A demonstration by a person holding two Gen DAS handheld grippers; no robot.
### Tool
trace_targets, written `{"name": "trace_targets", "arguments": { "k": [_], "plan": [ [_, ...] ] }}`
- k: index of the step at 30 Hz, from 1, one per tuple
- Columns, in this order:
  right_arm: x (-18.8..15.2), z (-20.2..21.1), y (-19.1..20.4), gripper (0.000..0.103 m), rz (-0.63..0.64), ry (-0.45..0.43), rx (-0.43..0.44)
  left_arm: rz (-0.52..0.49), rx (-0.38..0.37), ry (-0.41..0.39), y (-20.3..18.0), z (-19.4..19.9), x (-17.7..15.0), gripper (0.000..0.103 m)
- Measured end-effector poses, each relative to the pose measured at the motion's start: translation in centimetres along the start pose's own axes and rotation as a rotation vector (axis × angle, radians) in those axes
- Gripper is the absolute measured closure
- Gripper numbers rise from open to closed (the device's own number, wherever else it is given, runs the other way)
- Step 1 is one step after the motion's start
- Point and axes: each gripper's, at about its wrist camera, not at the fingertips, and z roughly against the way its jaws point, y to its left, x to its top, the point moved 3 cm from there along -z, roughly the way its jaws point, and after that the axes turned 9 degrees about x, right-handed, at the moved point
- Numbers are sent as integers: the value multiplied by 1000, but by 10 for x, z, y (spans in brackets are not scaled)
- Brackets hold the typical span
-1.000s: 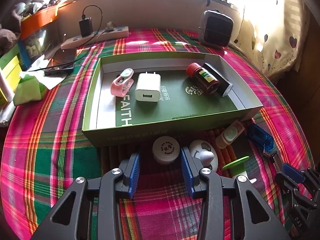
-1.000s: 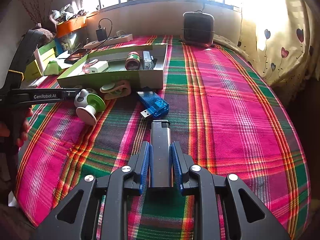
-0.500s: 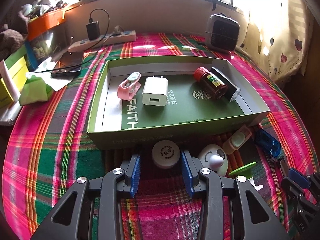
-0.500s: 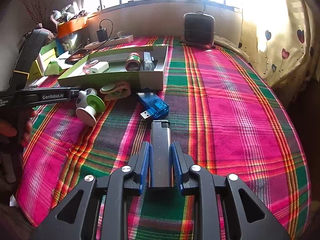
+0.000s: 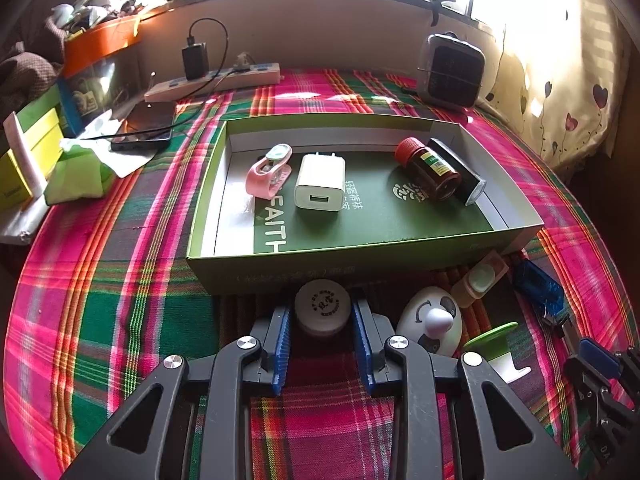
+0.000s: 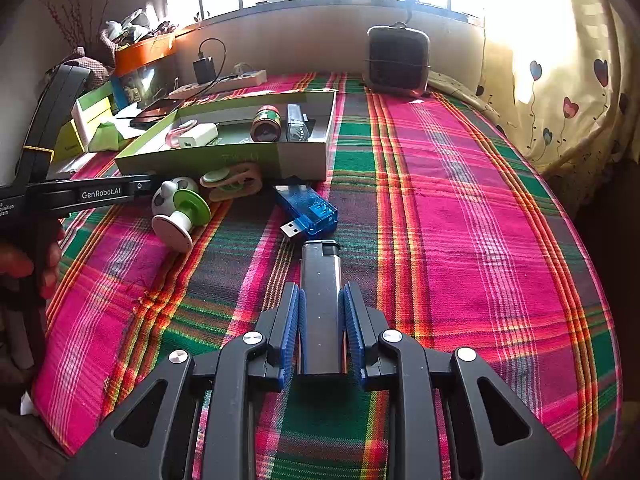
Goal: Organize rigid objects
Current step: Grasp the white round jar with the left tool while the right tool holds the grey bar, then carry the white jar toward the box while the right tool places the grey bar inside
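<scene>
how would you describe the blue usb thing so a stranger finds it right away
Start at the green box on the plaid cloth. Off its near right corner lies the blue usb stick, on the cloth, ahead of the lighter in the right gripper. It is the only see-through blue item, with a metal plug.

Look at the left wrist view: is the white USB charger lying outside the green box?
No, the white USB charger lies inside the green box, between the pink clip and the red-capped bottle.
</scene>
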Motion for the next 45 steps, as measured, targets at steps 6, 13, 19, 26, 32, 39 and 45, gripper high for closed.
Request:
{"name": "trace_targets", "arguments": {
  "k": [6,13,19,26,32,39,45],
  "plan": [
    [0,0,0,79,-4,-3,1,13,-6,-1,4,4,-2,77],
    [1,1,-1,79,-23,-7,13,18,-13,-14,7,11,-2,77],
    [4,7,5,79,-12,-29,13,15,-23,-33,7,21,-2,77],
    [11,14,12,79,-1,-59,24,11,-32,-63,9,36,1,77],
    [22,17,19,79,22,-78,34,9,-43,-79,11,44,7,77],
    [39,13,24,79,35,-82,57,27,-75,-83,14,46,19,77],
    [56,11,27,79,44,-95,87,31,-80,-87,17,44,29,77]
  ]
}}
